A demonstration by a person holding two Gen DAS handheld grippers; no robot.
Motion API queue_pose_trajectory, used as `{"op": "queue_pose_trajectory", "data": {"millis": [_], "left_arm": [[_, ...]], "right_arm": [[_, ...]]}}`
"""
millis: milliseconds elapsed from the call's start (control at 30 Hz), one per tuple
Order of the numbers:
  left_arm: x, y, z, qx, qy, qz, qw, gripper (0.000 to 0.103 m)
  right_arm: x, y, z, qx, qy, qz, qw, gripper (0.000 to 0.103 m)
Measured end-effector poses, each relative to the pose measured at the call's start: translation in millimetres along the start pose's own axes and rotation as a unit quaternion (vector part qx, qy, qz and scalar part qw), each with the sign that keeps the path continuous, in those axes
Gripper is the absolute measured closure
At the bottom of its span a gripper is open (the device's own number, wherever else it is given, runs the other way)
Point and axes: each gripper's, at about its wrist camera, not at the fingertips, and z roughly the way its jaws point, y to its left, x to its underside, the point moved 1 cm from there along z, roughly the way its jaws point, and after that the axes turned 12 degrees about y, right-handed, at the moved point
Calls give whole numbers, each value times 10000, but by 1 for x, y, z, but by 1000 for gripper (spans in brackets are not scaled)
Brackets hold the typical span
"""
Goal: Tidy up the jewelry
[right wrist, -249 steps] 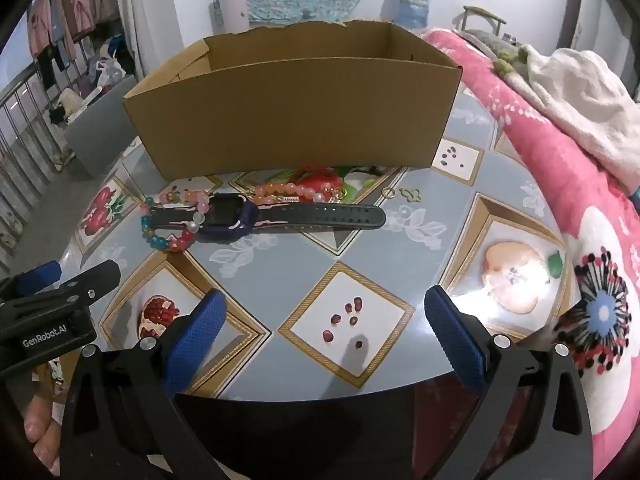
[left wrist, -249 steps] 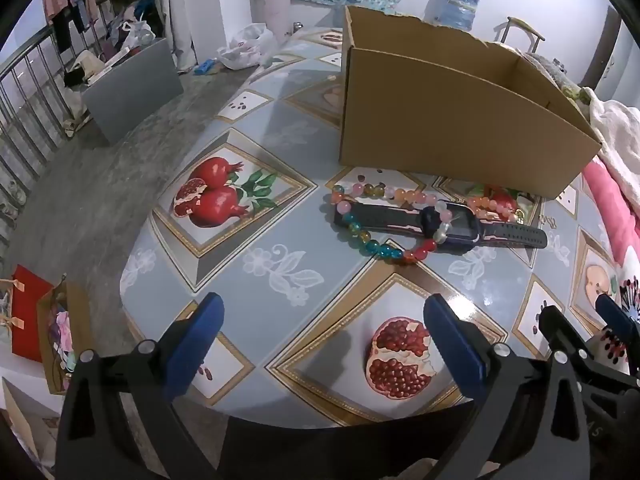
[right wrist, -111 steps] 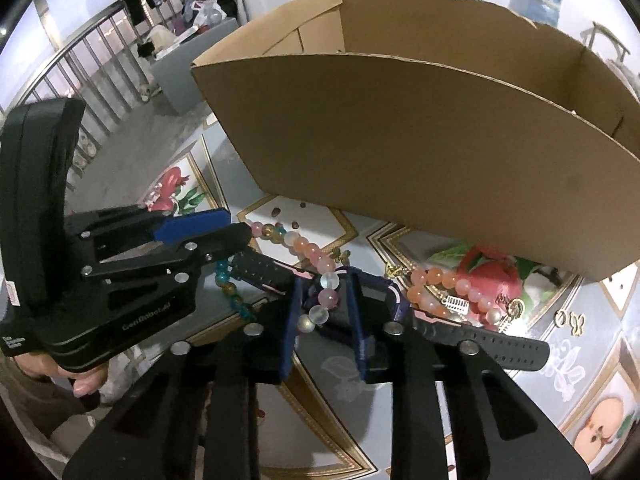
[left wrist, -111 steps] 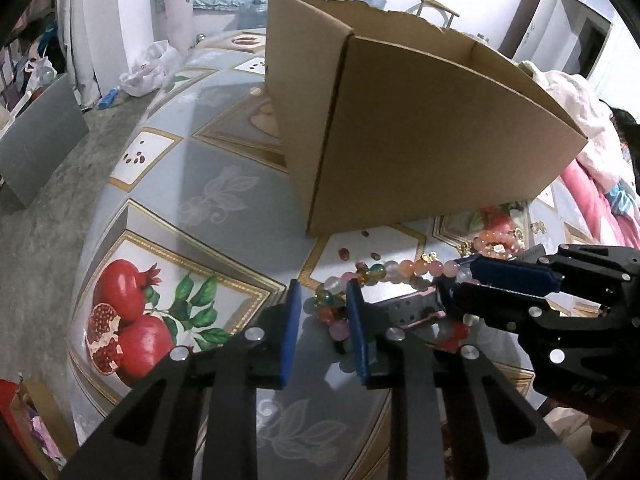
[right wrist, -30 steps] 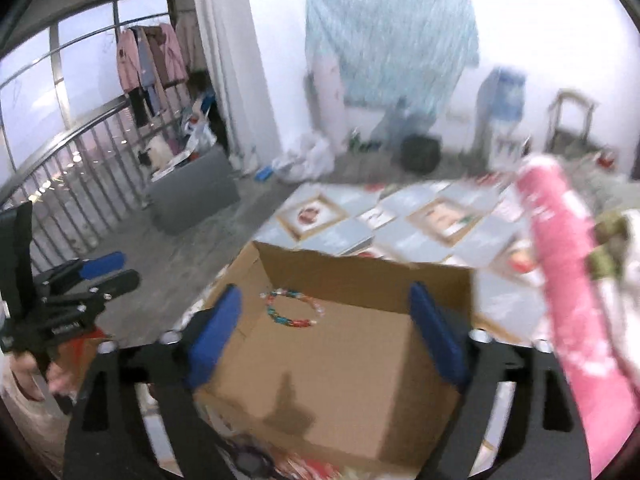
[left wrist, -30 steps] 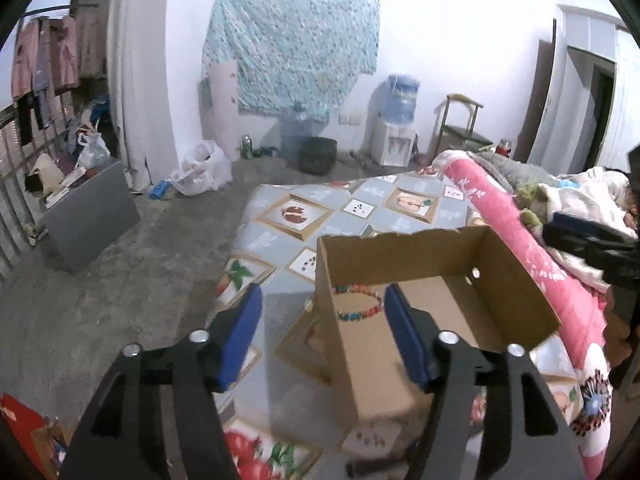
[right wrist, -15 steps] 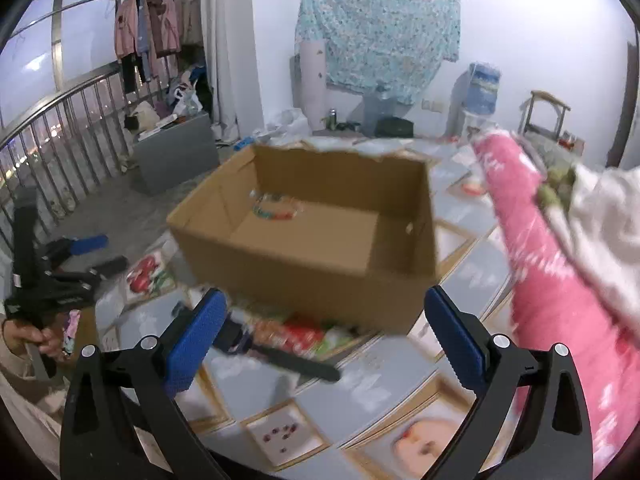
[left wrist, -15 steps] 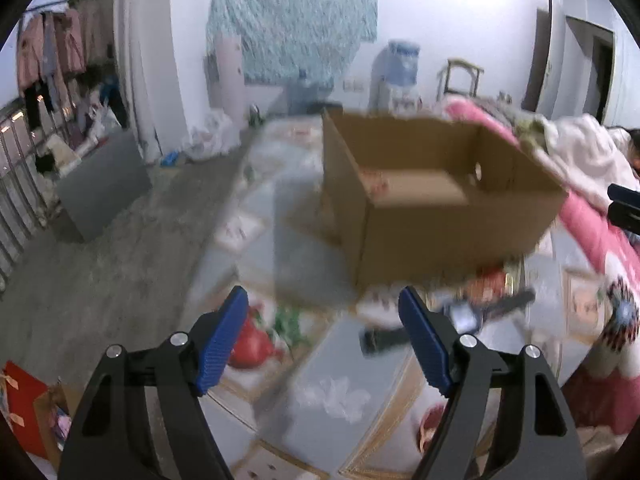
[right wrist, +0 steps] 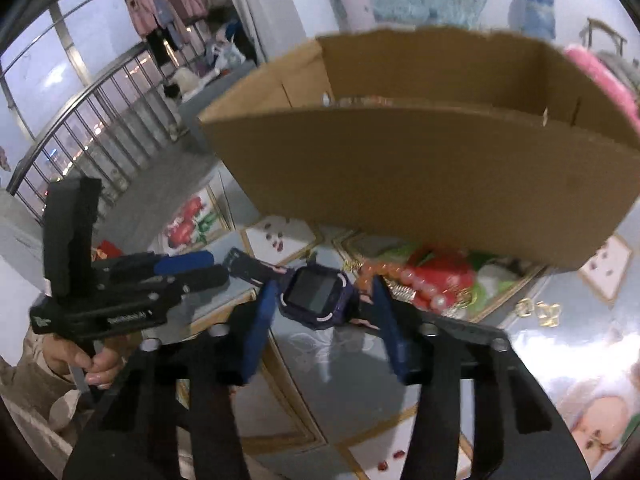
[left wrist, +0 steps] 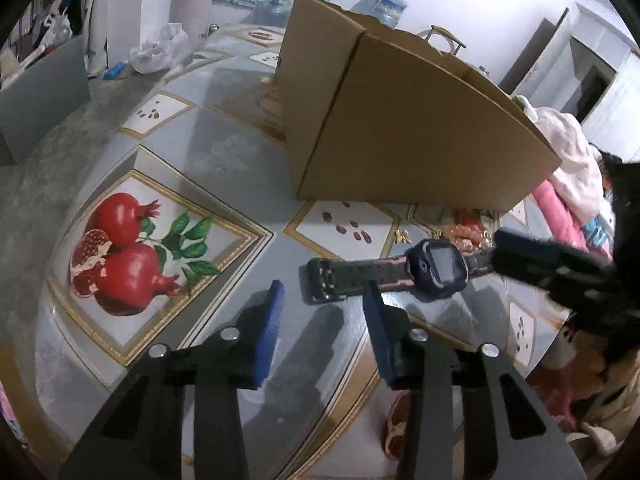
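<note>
Smartwatch (left wrist: pixel 436 270) lies flat on the fruit-patterned surface (left wrist: pixel 224 148), in front of the open cardboard box (left wrist: pixel 408 136), its strap stretched out to either side. Both claws have dropped from above the box down to the surface, and their jaws have just been closing. The left claw (left wrist: pixel 320 294) hovers at the buckle end of the strap; its blue pads are apart and nothing is pressed between them. The right claw (right wrist: pixel 324 284) straddles the watch face, the pads standing on either side of it, but some blur means contact cannot be confirmed; they appear not yet clamped. A pink bead bracelet (right wrist: pixel 404 278) and small gold pieces (right wrist: pixel 538 310) rest nearby on the surface. The colourful bead bracelet seen earlier beside the watch is no longer on the surface; a moment ago it lay inside the box. The watch looks to be the next item to go in.
</note>
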Motion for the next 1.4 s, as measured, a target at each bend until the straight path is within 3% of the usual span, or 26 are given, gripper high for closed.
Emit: {"op": "queue_pose_trajectory", "data": {"millis": [267, 433, 633, 733, 933, 1067, 1233, 1400], "left_arm": [[-11, 6, 1, 363, 93, -164, 9992, 65], [-12, 19, 1, 1000, 74, -527, 9936, 65], [-11, 30, -8, 2122, -169, -742, 9743, 67], [-11, 28, -5, 2433, -126, -807, 9665, 67], [-15, 21, -1, 1751, -84, -732, 9818, 68], [-19, 3, 0, 951, -64, -379, 9947, 75], [-23, -8, 6, 251, 123, -219, 9994, 82], [-21, -7, 9, 137, 192, -283, 9993, 84]], "right_arm": [[5, -8, 14, -143, 271, 227, 9993, 75], [9, -12, 13, -135, 256, 255, 9993, 75], [10, -14, 13, -129, 258, 240, 9993, 75], [10, -14, 13, -128, 254, 243, 9993, 75], [10, -14, 14, -128, 253, 233, 9993, 75], [10, -15, 15, -133, 242, 235, 9993, 75], [9, -14, 17, -130, 241, 233, 9994, 75], [9, -16, 16, -145, 213, 230, 9994, 75]]}}
